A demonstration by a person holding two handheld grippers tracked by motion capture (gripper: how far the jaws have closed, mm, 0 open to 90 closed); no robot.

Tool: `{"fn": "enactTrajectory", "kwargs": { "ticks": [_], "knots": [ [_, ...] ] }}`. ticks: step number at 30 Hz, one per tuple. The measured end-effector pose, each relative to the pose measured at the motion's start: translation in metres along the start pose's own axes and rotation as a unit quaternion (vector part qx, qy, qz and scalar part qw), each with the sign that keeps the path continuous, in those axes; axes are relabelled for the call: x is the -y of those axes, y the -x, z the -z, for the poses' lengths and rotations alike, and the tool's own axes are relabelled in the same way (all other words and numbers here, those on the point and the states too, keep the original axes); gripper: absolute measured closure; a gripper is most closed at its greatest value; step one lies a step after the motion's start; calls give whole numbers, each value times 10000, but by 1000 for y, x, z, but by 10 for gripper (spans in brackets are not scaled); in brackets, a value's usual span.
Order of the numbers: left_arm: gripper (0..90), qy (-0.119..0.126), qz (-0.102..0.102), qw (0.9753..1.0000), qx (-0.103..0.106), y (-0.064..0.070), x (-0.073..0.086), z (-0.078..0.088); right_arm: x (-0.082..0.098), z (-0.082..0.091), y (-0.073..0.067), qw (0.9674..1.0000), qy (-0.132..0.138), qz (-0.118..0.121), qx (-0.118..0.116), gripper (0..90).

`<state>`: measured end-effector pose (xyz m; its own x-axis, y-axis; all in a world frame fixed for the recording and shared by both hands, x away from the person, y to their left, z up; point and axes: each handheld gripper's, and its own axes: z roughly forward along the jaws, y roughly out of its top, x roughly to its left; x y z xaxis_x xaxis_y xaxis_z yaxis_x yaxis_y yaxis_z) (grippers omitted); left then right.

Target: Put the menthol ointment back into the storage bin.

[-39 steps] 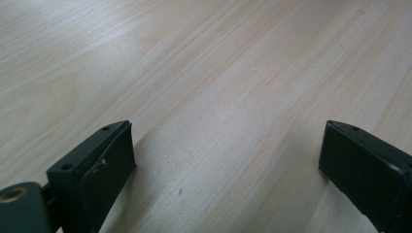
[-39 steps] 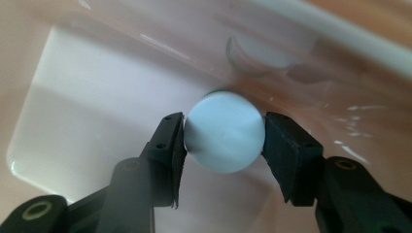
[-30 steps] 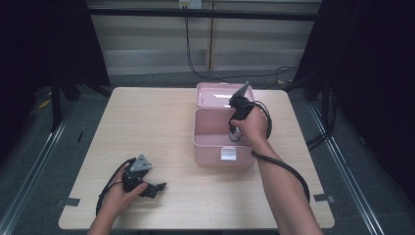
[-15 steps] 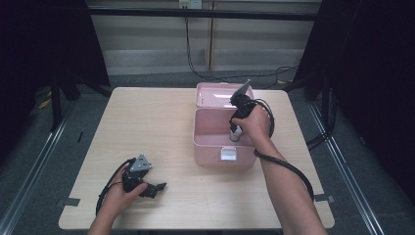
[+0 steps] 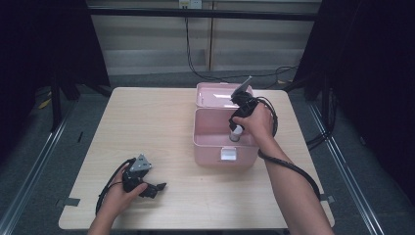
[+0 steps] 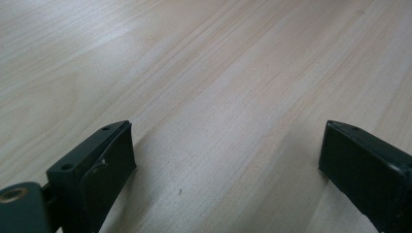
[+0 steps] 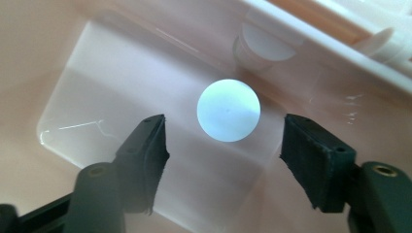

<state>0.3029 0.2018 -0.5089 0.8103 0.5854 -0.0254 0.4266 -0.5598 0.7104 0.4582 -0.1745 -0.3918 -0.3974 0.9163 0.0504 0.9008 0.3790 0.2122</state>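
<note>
A pink box (image 5: 210, 149) stands open at the table's middle right, its lid (image 5: 213, 95) tipped back behind it. My right gripper (image 5: 235, 129) points down into the box, near its right wall. In the right gripper view a small upright cylinder with a round white top (image 7: 228, 110) stands on the box floor (image 7: 87, 92). My right gripper (image 7: 223, 145) has just been opening; the jaws stand either side of the cylinder and do not touch it. My left gripper (image 5: 155, 188) rests open on the tabletop at the front left, with only bare wood (image 6: 228, 97) between its jaws.
The box has a white latch (image 5: 227, 153) on its front wall. Cables trail from both grippers across the wooden table (image 5: 147, 127). Dark floor and metal rails surround the table on all sides.
The right hand has shifted only slightly over the box, and the cylinder's white top now shows below its jaws. The left hand has stayed where it was.
</note>
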Motion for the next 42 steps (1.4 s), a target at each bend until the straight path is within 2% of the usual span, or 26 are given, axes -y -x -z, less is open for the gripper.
{"fn": "enactTrajectory", "kwargs": {
  "ticks": [8,14,26,34,42],
  "knots": [
    [55,10,4,10000,9,0,0,0,4,7,-6,9996,56,277,-34,262],
    [55,0,-5,10000,-23,0,0,0,7,14,-7,9991,50,387,-135,248],
    [55,-2,-1,10000,-18,0,0,0,12,33,-9,9978,-43,643,-132,233],
    [55,-2,-3,10000,-21,0,0,0,16,47,-16,9959,-37,871,-221,235],
    [54,-5,-4,10000,-22,0,0,0,21,54,-20,9948,-54,967,-304,238]
  ]
}}
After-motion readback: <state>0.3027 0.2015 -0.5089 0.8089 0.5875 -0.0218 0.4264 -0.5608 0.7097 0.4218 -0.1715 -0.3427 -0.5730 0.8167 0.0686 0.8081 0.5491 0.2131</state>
